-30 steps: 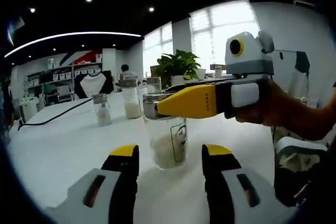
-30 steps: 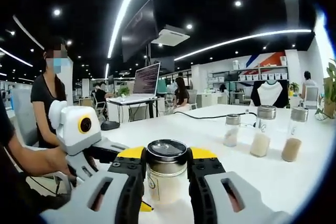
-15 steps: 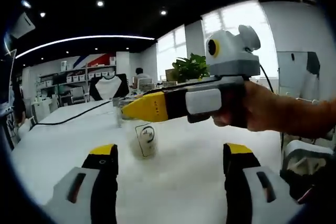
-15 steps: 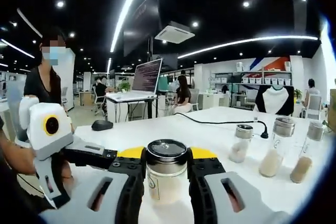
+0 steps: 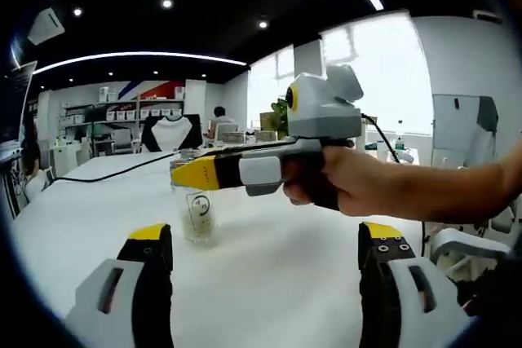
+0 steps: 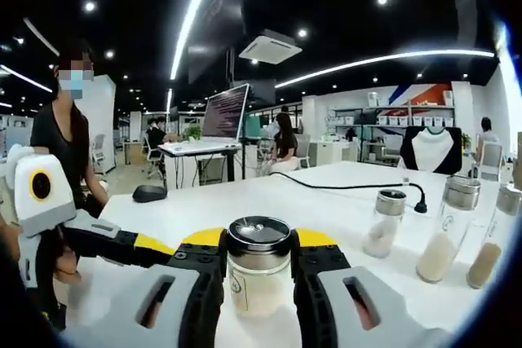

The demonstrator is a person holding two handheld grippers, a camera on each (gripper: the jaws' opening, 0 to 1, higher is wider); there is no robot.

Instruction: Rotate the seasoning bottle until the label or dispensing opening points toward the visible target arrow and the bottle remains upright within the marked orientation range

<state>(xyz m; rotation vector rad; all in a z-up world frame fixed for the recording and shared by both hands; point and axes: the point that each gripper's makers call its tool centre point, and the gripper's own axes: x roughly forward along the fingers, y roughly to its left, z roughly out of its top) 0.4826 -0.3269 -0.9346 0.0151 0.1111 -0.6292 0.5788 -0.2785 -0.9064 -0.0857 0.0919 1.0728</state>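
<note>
- Left gripper view: the seasoning bottle point(image 5: 196, 211) stands upright on the white table point(image 5: 269, 275), ahead of the left gripper point(image 5: 265, 254) and toward its left jaw.
- The left gripper hangs released, its jaws spread wide with bare table between them. It touches nothing; I judge it is held back so the other tool can do the turning.
- The right gripper point(image 5: 196, 174) reaches in from the right, held in a person's hand point(image 5: 342, 189). Its yellow tips sit at the bottle's cap level, a hold that would suit twisting the bottle about its own axis without tipping it.
- A label with a dark outlined mark faces this camera; the print is too small to read. No target arrow can be made out on the table.
- Right gripper view: the right gripper point(image 6: 258, 270) is clenched on the seasoning bottle point(image 6: 258, 275), one jaw pressed to each side just under the dark metal cap. The glass holds pale granules.
- A sliver of label shows at the bottle's lower left; its writing cannot be read.
- Right of the bottle and farther off stand three spare shakers point(image 6: 444, 238), beside a black cable point(image 6: 351, 187). The left gripper point(image 6: 155, 244) pokes in at the left of the bottle.
</note>
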